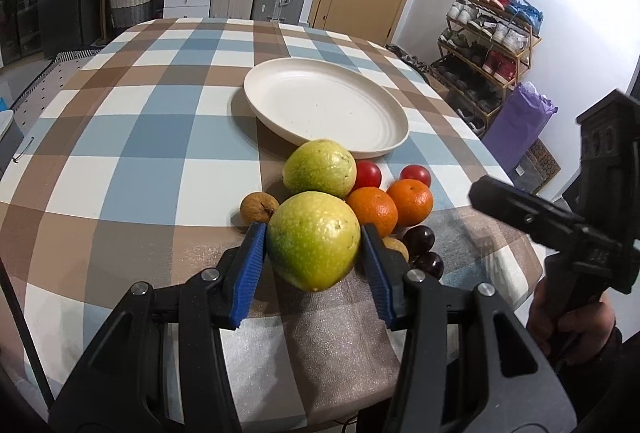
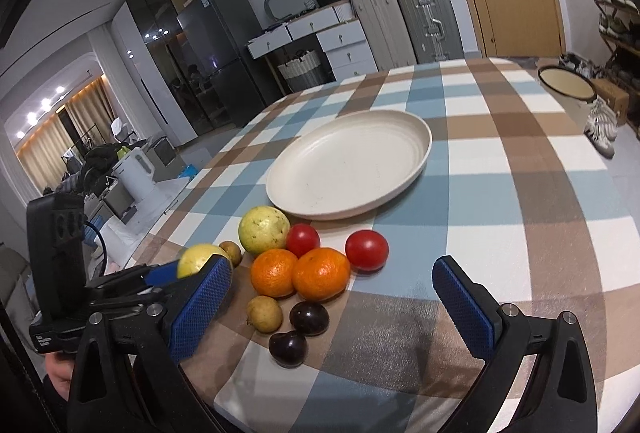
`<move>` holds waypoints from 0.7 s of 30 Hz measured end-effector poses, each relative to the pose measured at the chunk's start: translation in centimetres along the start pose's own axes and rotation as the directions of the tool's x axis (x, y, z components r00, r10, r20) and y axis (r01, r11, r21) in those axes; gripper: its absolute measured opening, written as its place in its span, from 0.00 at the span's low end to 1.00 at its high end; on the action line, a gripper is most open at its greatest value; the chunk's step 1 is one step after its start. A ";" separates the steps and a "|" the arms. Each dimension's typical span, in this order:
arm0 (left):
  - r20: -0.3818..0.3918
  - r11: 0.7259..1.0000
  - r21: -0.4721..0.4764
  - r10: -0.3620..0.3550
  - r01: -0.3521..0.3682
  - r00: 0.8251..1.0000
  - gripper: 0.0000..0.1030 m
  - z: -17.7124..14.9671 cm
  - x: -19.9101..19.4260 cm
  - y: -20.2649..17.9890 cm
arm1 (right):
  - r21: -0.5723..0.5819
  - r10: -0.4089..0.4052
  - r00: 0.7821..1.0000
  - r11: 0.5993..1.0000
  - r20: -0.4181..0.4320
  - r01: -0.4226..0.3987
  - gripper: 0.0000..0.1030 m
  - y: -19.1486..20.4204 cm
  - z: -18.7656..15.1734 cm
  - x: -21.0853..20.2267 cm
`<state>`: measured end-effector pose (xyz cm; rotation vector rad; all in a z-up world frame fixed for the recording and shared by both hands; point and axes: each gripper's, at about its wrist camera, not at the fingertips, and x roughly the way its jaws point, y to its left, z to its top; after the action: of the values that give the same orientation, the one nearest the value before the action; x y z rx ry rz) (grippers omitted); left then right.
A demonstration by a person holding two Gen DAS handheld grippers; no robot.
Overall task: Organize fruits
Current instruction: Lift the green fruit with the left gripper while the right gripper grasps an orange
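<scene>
two blue pads of the left gripper (image 1: pixel 314 245) pinching a green-yellow guava (image 1: pixel 313 241), holding it just above the checked bench (image 1: pixel 120 153). resting beside the white plate (image 1: pixel 326 105): second guava (image 2: pixel 264 229), two oranges (image 2: pixel 300 273), two tomatoes (image 2: pixel 366 249). right gripper (image 2: pixel 332 297) hovering with jaws spread wide, gripping nothing.

The left gripper (image 1: pixel 314 245) is pointing downward, its blue pads (image 1: pixel 249 265) pressing both sides of a green fruit (image 1: pixel 313 240). The right gripper (image 2: pixel 332 309) is angling down too, jaws standing wide apart with nothing between them.
</scene>
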<state>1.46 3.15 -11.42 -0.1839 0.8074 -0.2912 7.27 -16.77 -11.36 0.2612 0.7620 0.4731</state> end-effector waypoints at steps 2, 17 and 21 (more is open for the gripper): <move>0.008 1.000 -0.002 0.000 0.000 1.000 0.44 0.1 -0.4 0.1 | 0.011 0.009 1.000 1.000 -0.012 -0.009 1.00 0.0 -0.1 0.4; 0.025 1.000 -0.030 -0.006 0.007 1.000 0.44 -0.4 -1.2 2.0 | 0.137 0.050 0.994 0.990 -0.094 -0.037 0.82 -0.4 -0.8 3.6; 0.028 0.999 -0.037 -0.009 0.010 1.000 0.44 -0.4 -1.2 2.5 | 0.159 0.050 0.993 0.987 -0.103 -0.033 0.71 -0.4 -0.8 4.2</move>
<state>0.81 5.93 -11.55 -0.2261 0.7851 -0.2818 9.44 -15.01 -14.60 0.4024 0.9014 0.4694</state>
